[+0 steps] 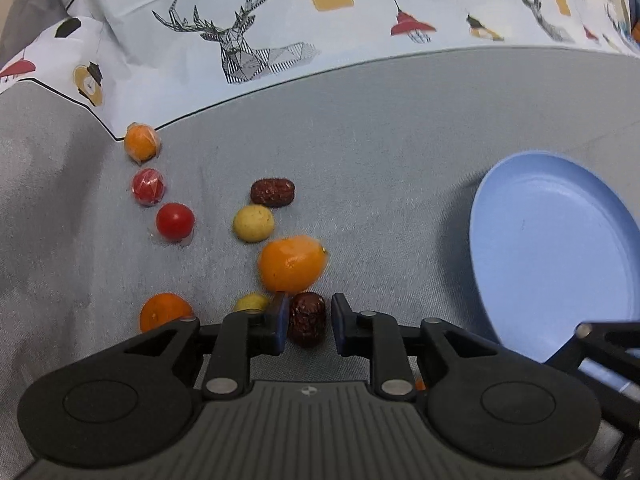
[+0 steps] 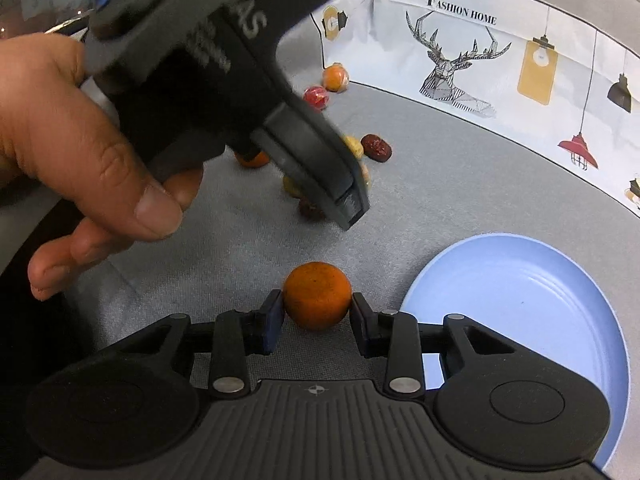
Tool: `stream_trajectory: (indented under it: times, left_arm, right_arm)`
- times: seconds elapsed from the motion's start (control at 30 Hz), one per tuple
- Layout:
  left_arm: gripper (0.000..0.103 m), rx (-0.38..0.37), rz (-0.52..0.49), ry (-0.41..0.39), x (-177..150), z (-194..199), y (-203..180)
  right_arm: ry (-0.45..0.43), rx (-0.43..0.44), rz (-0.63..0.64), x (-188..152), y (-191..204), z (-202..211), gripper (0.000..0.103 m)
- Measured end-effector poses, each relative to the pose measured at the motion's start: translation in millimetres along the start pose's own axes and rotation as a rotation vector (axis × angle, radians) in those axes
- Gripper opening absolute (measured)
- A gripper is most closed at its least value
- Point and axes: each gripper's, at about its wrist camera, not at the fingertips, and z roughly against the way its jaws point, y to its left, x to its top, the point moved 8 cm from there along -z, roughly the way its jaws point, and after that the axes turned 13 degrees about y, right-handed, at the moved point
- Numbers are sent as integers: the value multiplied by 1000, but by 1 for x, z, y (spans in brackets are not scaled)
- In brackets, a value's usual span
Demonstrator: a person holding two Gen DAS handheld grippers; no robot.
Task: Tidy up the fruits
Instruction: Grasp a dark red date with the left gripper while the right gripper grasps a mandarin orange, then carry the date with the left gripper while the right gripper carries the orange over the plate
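The left tongs stand apart around a dark red date on the grey counter, the left pad touching it, the right one just clear; an orange kumquat lies just beyond, with a second date, a yellow fruit and a red tomato farther off. The right tongs are clamped on a round orange fruit, just left of the blue plate; the left hand grips its tool above the pile.
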Motion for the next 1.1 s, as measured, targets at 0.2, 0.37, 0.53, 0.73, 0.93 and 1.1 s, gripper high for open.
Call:
stream_trajectory:
  times: [0.2,0.37,0.53,0.73,0.93,1.1]
  left_arm:
    - [22,-7,17,16,-2,-3,4]
    - [22,-30,20,-40,2,18,1]
    - [22,-37,28,-92,5,44,1]
    - [22,67,-51,-275,12,100,-14]
    - [22,-112,162,-332,28,147,-24]
    - [22,-138,165,-371,17,136,-58]
  right_arm:
    - [-26,-32,6,2,2,11,37]
    - [-56,-47,0,0,-1,28,37]
    - [-81,-62,-43,-5,-8,48,37]
    - [-111,-70,-158,-6,-40,90,37]
    - [-173,-144,-259,-4,-96,145,37]
    - [-172,-225,-340,-28,-146,145,37]
